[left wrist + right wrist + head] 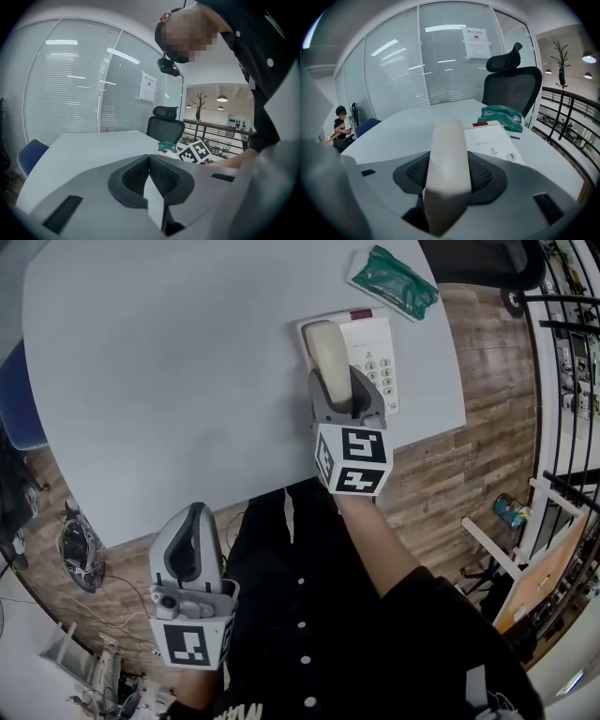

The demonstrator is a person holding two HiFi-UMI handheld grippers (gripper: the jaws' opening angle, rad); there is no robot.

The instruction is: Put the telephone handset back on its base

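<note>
Now | right gripper [349, 397]: clamped around cream handset [327, 354], held lengthwise over left cradle of telephone base [373, 352], apparently for lowering straight in | left gripper [194, 526]: closed, empty, parked off grey table [169, 362] edge, probably to stay clear

I have the grey table [169, 362] wide open to the left of the telephone base [370, 338], but on its right the table edge runs just beside the keypad, and a green packet [394, 279] lies near the base's far end, with a black chair [511, 89] behind it.
</note>
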